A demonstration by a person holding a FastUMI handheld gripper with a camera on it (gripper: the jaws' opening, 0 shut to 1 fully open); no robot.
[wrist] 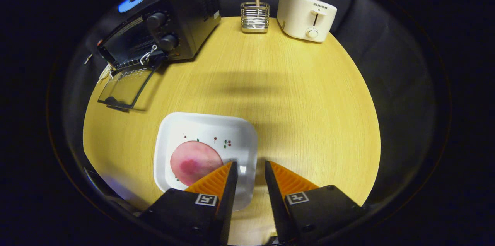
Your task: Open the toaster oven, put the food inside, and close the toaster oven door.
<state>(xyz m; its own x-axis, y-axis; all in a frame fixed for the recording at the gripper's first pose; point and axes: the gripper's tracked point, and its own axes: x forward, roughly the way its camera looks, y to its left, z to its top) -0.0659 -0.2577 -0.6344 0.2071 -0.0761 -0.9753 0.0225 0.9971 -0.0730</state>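
Tool [248, 168] slightly open, empty, above plate [239, 137] rim; pink food [191, 161] at 10 o'clock of tips. Toaster oven [170, 29] door [125, 87] down, ready for loading.

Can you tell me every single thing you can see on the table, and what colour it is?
table: one, yellow wood, under everything.
toaster oven: one, black, far left corner, door folded down open.
wire holder: one, silvery, at the back, a wooden stick in it.
toaster: one, cream, back right of the holder.
plate: one, white, square, just ahead of the fingers.
food: one, pink, round, on the plate.
hand-held gripper: one, fingers apart over the plate's near corner, holding nothing.
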